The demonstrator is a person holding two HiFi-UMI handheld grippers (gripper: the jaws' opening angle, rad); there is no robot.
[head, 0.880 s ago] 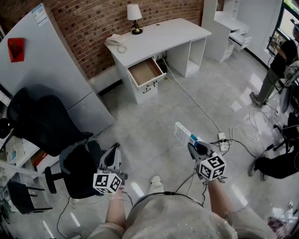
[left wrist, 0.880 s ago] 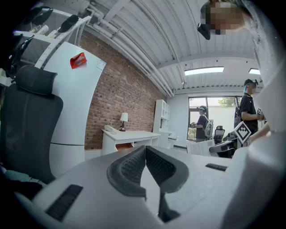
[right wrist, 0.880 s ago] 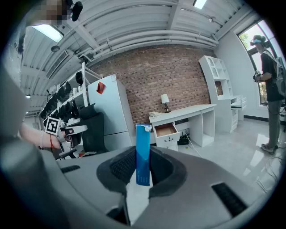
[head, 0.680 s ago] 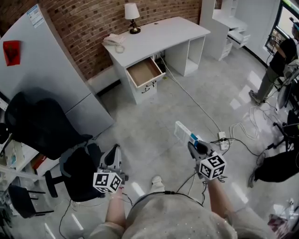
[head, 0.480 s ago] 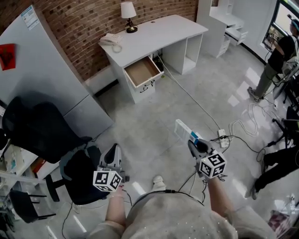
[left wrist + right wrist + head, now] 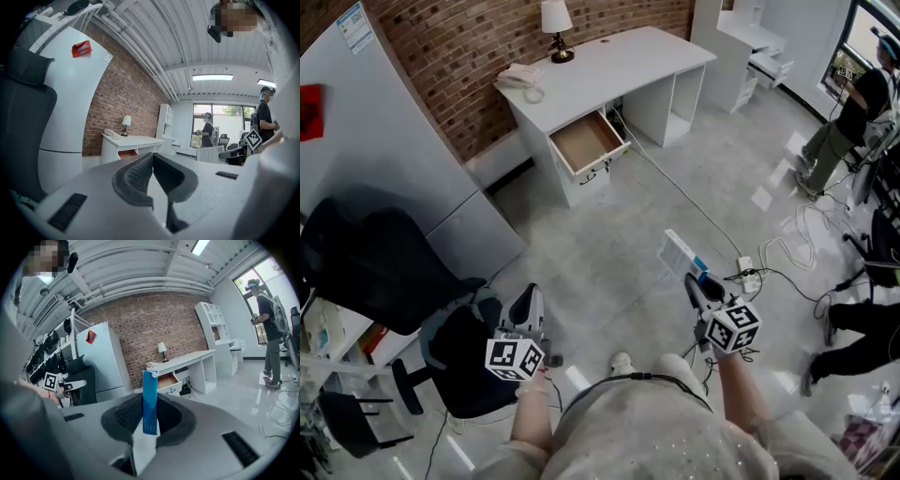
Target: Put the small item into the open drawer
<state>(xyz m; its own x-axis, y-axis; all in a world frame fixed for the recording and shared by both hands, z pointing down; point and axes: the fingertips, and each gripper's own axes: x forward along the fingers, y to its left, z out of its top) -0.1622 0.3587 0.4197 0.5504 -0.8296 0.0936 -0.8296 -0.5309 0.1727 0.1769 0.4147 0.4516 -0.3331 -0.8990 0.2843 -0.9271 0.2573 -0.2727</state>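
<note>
My right gripper [image 6: 695, 280] is shut on a flat blue-and-white packet [image 6: 682, 254], which sticks out forward and up from its jaws. In the right gripper view the packet [image 6: 150, 401] stands edge-on between the pads of that gripper [image 6: 149, 414]. The open drawer [image 6: 587, 142] juts from the white desk [image 6: 619, 66] far ahead across the floor, its wooden bottom bare; it also shows small as the drawer [image 6: 167, 379]. My left gripper [image 6: 528, 302] hangs low at the left beside a black chair, and the left gripper [image 6: 153, 169] has its jaws together with nothing between them.
A tall grey fridge [image 6: 384, 141] stands left of the desk. A black office chair [image 6: 455, 361] is close by my left hand. Cables and a power strip [image 6: 748, 275] lie on the floor at right. People [image 6: 848, 117] stand at the far right. A lamp [image 6: 552, 23] and a phone [image 6: 517, 75] sit on the desk.
The head view has swung slightly, so the desk sits a little further left. My right gripper with the packet has drifted slightly right. The person at the right has stepped further off.
</note>
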